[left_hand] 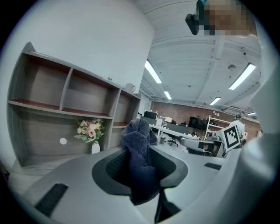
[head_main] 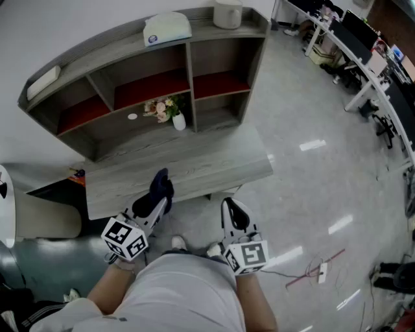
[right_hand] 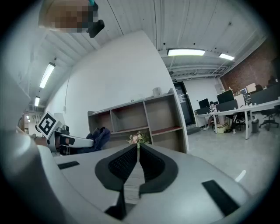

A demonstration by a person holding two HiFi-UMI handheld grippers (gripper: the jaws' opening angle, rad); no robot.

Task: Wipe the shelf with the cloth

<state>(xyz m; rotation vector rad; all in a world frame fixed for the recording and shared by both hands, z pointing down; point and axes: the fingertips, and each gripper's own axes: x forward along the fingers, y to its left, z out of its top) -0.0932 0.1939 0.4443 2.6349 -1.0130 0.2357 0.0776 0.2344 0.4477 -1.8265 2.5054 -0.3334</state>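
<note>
**Holding a dark cloth ready before the shelf**

Looking steeply down in the head view, the person's light-coloured top filled the bottom edge, with a gripper held out in each hand. The left gripper (head_main: 155, 202) had its jaws clamped on a dark blue cloth (head_main: 161, 184), which bunched up above the jaw tips. The left gripper view showed the fabric wedged between the pads and hanging below them. The right gripper (head_main: 232, 210) sat just beside it, jaws closed together with nothing between them.

Both grippers hovered at the near edge of a grey wooden tabletop (head_main: 214, 162). The cloth had not yet reached any surface, so the wiping looked to be at its start.

Beyond the bare tabletop stood the shelf (head_main: 189, 71), a grey unit with open compartments and red upper boards. A small white vase of pink flowers (head_main: 174, 114) stood in the middle lower compartment, with a small white disc (head_main: 132, 117) to its left. A pale box (head_main: 167, 29) and a white container (head_main: 227, 13) rested on top.

To wipe well, the left gripper would probably need to keep its firm grip, carry the cloth forward over the tabletop and press the loose bunch flat on a board. Strokes should run along the board and stay clear of the vase, which could tip easily.
</note>
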